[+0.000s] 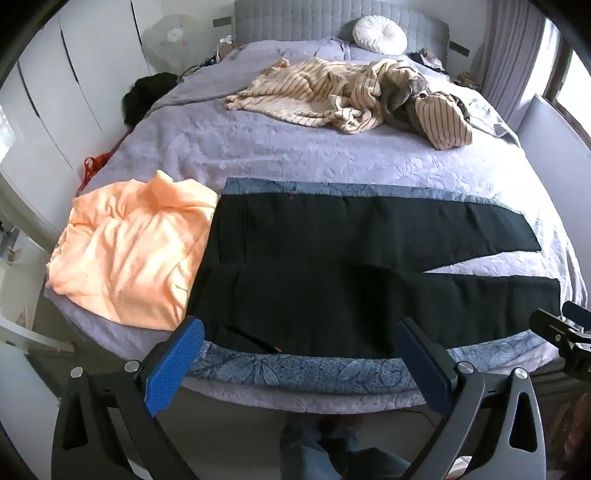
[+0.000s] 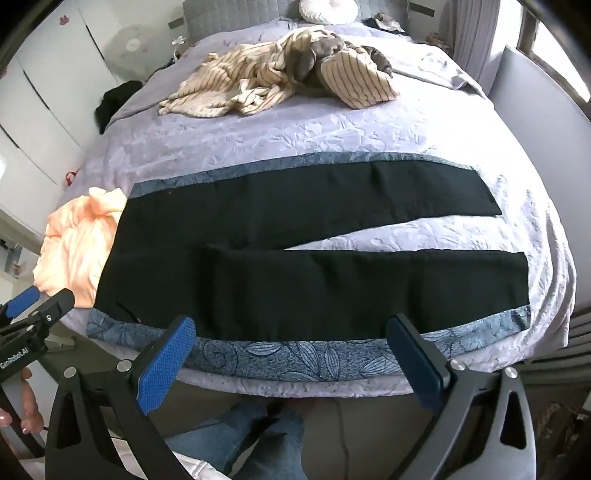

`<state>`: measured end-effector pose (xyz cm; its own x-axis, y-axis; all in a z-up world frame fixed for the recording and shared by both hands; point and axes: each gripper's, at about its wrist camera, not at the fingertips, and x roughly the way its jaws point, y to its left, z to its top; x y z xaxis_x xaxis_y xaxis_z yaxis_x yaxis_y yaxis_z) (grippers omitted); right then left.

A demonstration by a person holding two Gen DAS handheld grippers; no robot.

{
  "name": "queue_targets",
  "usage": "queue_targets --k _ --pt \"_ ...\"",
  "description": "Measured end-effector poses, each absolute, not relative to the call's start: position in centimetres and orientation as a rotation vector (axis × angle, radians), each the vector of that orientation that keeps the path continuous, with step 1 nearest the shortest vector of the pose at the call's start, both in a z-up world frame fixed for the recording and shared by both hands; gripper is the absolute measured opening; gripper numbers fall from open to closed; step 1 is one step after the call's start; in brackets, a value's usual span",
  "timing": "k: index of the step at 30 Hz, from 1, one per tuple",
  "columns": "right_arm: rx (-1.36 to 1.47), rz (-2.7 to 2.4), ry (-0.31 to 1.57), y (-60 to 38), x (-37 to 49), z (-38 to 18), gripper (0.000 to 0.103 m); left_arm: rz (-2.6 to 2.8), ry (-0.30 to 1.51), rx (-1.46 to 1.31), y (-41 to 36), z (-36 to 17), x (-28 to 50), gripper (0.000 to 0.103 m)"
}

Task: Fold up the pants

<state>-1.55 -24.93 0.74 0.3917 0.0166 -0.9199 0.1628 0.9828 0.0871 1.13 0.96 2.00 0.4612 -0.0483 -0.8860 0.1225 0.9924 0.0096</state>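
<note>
Blue-padded jaws fill the bottom of both views, and both sets are spread wide with nothing between them. Left gripper [image 1: 299, 354] hangs over the near edge of the bed [image 1: 258, 155], right gripper [image 2: 291, 350] does the same, each clear of the cloth. Black pants [image 2: 295, 258] lie flat across the lower middle of the frame, waistband at the left, two legs running right and splitting apart toward the hems. They rest on a blue leaf-patterned strip [image 2: 295, 360] along the bed's near edge. Just left of the waistband, touching it, sits a crumpled peach garment [image 1: 129, 251]. Up top, a striped cream heap [image 1: 332, 96] and a round white cushion [image 1: 378, 33].
</note>
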Motion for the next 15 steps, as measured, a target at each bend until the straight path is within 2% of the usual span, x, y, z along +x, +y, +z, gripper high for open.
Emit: queue_targets --k 15 --pt "0.155 -0.096 1.151 -24.42 -2.04 1.47 0.103 -0.078 1.055 0.092 1.61 2.75 0.70 0.103"
